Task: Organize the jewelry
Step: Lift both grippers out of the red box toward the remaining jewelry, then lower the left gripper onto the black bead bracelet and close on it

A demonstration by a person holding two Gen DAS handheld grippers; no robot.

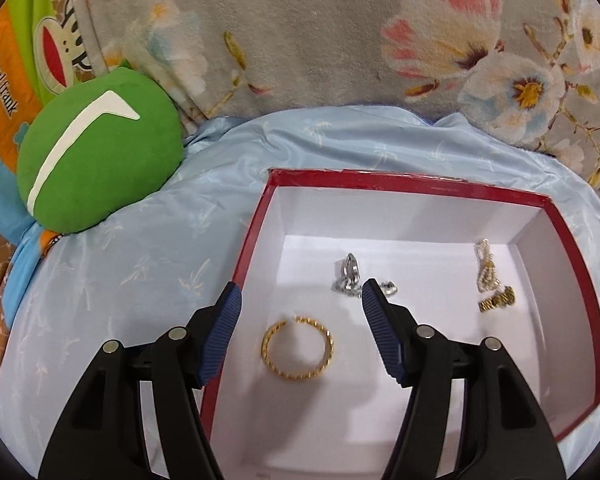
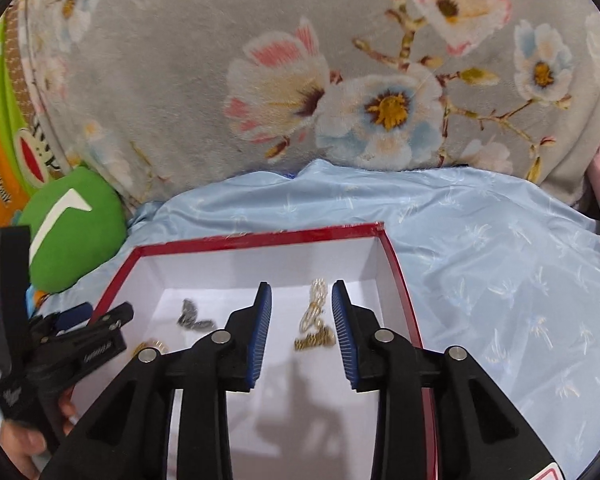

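A red-rimmed box point(image 1: 380, 179) with a white inside lies on a light blue sheet. In it lie a gold bangle point(image 1: 297, 346), silver rings point(image 1: 349, 276), a pearl-and-gold chain point(image 1: 486, 270) and a gold clasp piece point(image 1: 498, 300). My left gripper point(image 1: 300, 294) is open and empty above the bangle. My right gripper point(image 2: 302, 290) is open and empty over the box point(image 2: 260, 238), with the chain point(image 2: 316, 308) and the gold piece point(image 2: 315, 340) between its fingers. The silver rings point(image 2: 190, 314) lie to its left.
A green round cushion point(image 1: 96, 152) lies left of the box. A grey floral blanket point(image 1: 320, 32) rises behind the blue sheet point(image 1: 140, 264). The left gripper's body and the hand holding it point(image 2: 60, 344) show at the left of the right wrist view.
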